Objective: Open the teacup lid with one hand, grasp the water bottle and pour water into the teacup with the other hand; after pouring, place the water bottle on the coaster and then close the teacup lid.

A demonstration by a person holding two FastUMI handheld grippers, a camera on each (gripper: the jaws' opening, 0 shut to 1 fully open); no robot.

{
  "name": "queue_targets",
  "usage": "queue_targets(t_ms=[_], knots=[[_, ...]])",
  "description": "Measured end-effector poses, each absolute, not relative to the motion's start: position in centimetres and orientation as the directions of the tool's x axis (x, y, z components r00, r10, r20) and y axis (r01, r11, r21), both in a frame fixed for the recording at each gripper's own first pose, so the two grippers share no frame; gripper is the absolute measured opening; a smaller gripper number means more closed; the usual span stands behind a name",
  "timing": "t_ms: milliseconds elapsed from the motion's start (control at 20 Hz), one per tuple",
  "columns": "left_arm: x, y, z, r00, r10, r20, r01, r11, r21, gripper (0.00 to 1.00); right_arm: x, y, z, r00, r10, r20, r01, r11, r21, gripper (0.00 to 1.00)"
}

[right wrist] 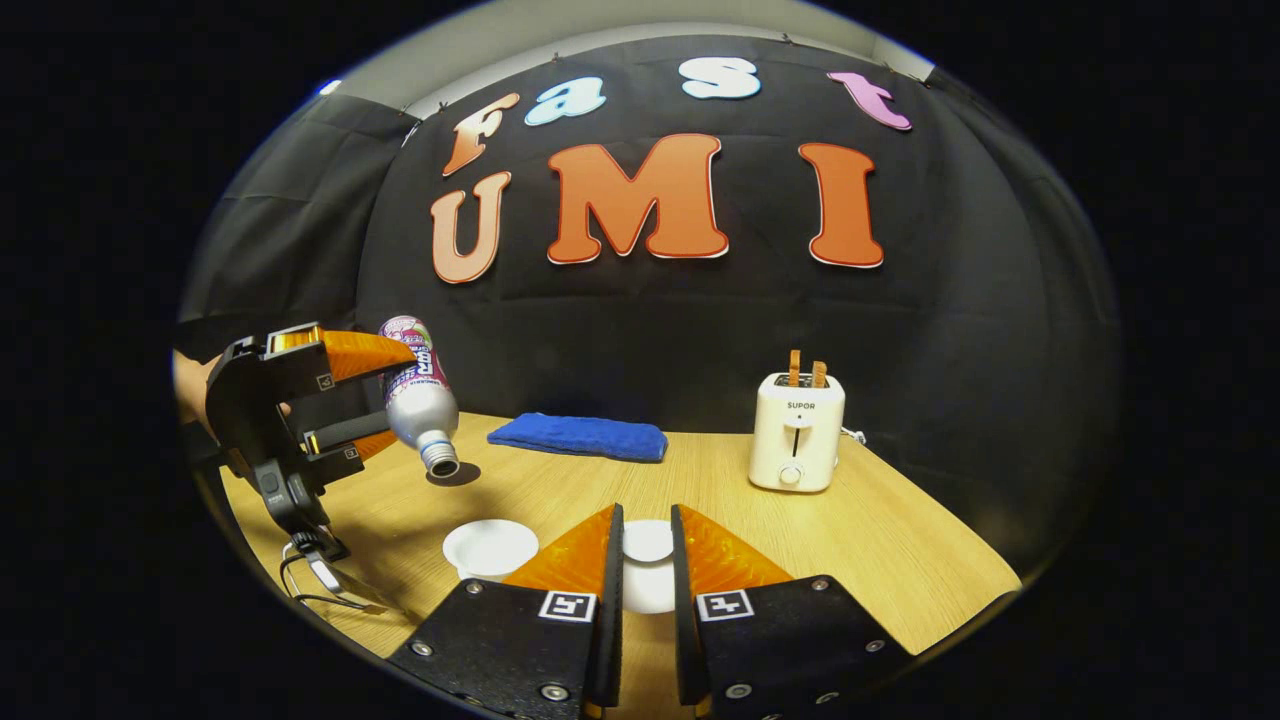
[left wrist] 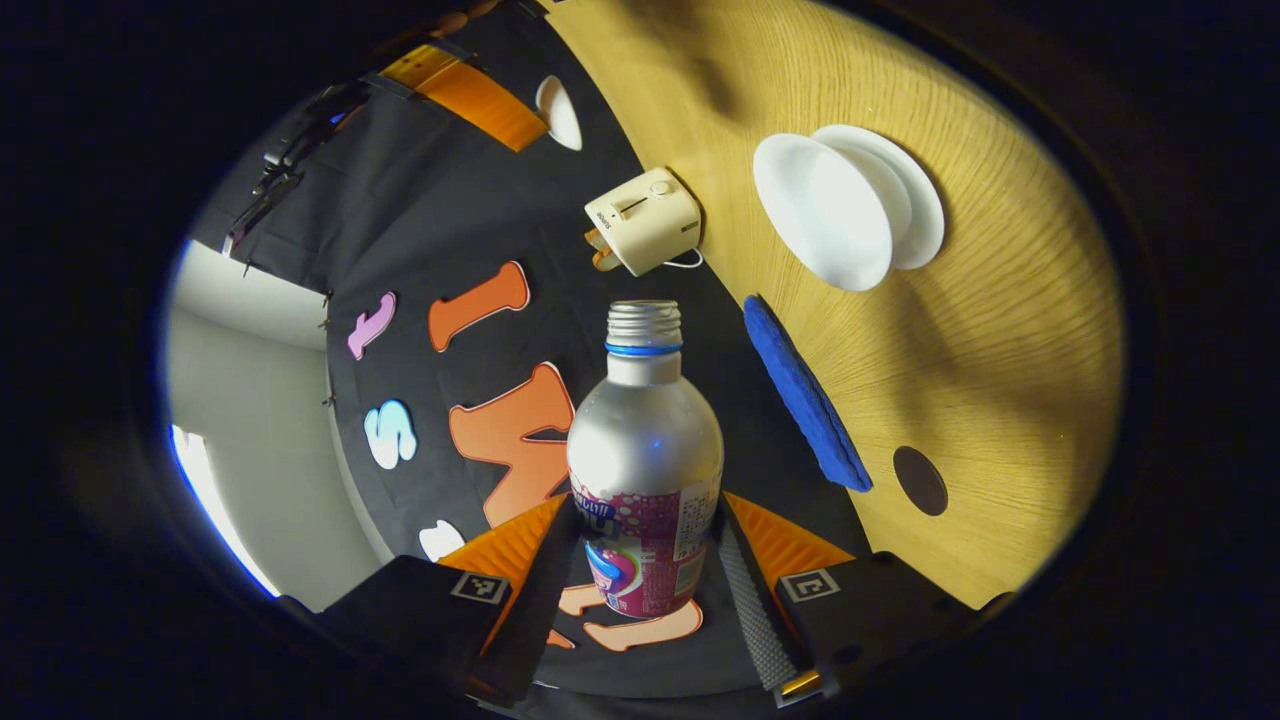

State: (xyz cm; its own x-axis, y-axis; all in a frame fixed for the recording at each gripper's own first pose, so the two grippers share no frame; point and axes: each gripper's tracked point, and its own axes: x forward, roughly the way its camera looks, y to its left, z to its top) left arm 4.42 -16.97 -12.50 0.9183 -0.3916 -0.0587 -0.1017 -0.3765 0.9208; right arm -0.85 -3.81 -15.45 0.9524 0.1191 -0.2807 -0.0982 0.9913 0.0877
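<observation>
Left fingers [right wrist: 375, 400] grip the tilted bottle [right wrist: 418, 395]; right fingers [right wrist: 645, 545] pinch the lid [right wrist: 648, 541]. Mouth short of cup [right wrist: 490, 547], water may hit the bench [right wrist: 880, 530].

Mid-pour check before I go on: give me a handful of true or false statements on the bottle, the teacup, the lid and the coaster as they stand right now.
1. The left gripper is shut on the water bottle. True.
2. The bottle stands upright on the table. False: in the right gripper view it hangs in the air, tilted neck down, held by the left gripper.
3. The teacup is uncovered. True: the right gripper holds the white lid beside it.
4. The bottle rests on the coaster. False: the dark round coaster lies bare on the table.
5. The bottle still has its cap on. False: its threaded neck is bare.
</observation>
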Motion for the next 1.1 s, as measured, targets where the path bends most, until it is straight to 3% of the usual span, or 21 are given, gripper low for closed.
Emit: queue_targets(t_ms=[50,200,450,500,550,700,750,850,950,1000,1100], knots=[[4.5,-16.7,-12.2,0.92,-0.389,-0.048,-0.096,-0.342,0.935,0.8,-0.6,-3.6,-15.3,0.952,0.122,-0.281,-0.101,0.991,0.089,0.22],[5.3,-15.8,-10.9,0.928,-0.372,-0.009,-0.071,-0.199,0.977,0.83,0.0,-2.4,-15.3,0.948,0.139,-0.287,-0.114,0.988,0.1,0.22],[7.8,-13.7,-9.7,0.957,-0.291,0.017,0.027,0.148,0.989,0.78,1.1,-0.8,-14.9,0.945,0.157,-0.288,-0.135,0.986,0.096,0.22],[8.4,-13.3,-9.7,0.961,-0.276,0.021,0.039,0.21,0.977,0.83,1.2,-0.6,-14.8,0.944,0.16,-0.29,-0.138,0.986,0.093,0.22],[9.1,-13.1,-9.9,0.965,-0.262,0.02,0.055,0.274,0.96,0.8,1.5,-0.5,-14.7,0.943,0.16,-0.293,-0.139,0.986,0.09,0.22],[11.2,-11.8,-10.6,0.979,-0.205,0.015,0.088,0.483,0.871,0.78,2.0,0.2,-14.1,0.942,0.162,-0.293,-0.143,0.986,0.083,0.23],[12.0,-11.5,-11.0,0.983,-0.181,0.016,0.088,0.551,0.83,0.83,2.2,0.4,-13.9,0.943,0.163,-0.292,-0.145,0.986,0.08,0.23],[13.1,-10.9,-11.8,0.99,-0.143,0.013,0.088,0.676,0.732,0.83,2.6,0.9,-13.7,0.943,0.165,-0.289,-0.149,0.986,0.077,0.23],[14.0,-10.9,-12.6,0.994,-0.11,-0.004,0.088,0.774,0.627,0.83,3.0,1.4,-13.6,0.941,0.169,-0.293,-0.154,0.985,0.074,0.22],[14.2,-11.0,-13.0,0.995,-0.102,-0.018,0.094,0.816,0.57,0.78,3.1,1.6,-13.7,0.94,0.171,-0.295,-0.156,0.985,0.072,0.22],[14.6,-11.1,-13.5,0.995,-0.084,-0.047,0.097,0.891,0.444,0.83,3.4,2.1,-13.6,0.938,0.175,-0.298,-0.162,0.984,0.07,0.22]])
